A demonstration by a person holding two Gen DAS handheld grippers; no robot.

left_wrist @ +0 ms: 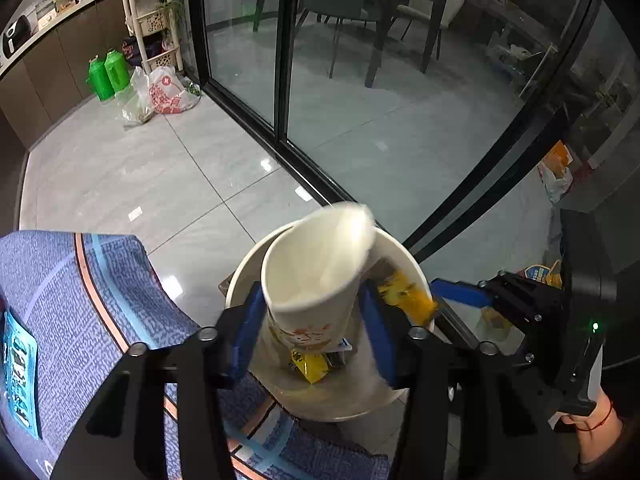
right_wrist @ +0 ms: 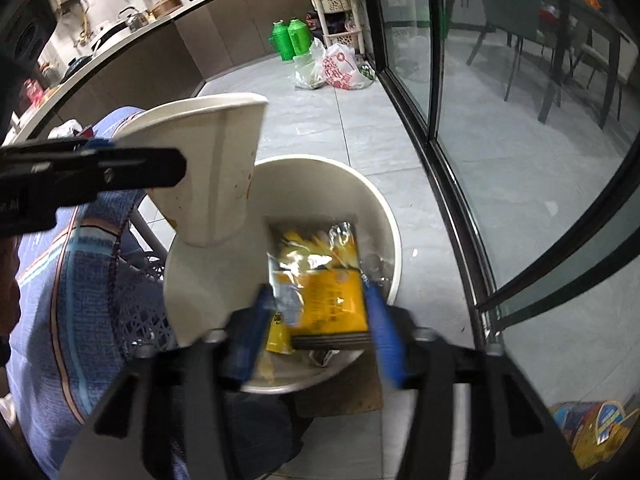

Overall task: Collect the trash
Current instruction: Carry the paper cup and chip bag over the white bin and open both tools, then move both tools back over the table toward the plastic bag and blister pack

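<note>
The paper cup (left_wrist: 316, 268) hangs tilted over the white bin (left_wrist: 404, 256), mouth towards your left camera, its printed base down inside the rim; from the right wrist it shows side-on (right_wrist: 212, 172), stained near the bottom. Your left gripper (left_wrist: 316, 332) has a blue finger on either side of that cup, jaws partly apart, and you cannot tell from either view whether the pads press on it. Beside the cup, a yellow snack packet (right_wrist: 328, 300) sits between the blue fingers of your right gripper (right_wrist: 320, 320), over the bin's mouth (the picture is blurred here); the jaws stand fairly wide, and the packet's edges look clear of the pads. More yellow wrappers (left_wrist: 310, 366) lie in the bottom of the bin. The bin stands on the grey tiled floor (left_wrist: 180, 168), just beside your blue patterned clothing (left_wrist: 68, 304) and near the black-framed sliding glass door (left_wrist: 288, 60). Well apart, by the kitchen counter, stand two green flasks (right_wrist: 292, 38) and some plastic bags (right_wrist: 340, 68).
</note>
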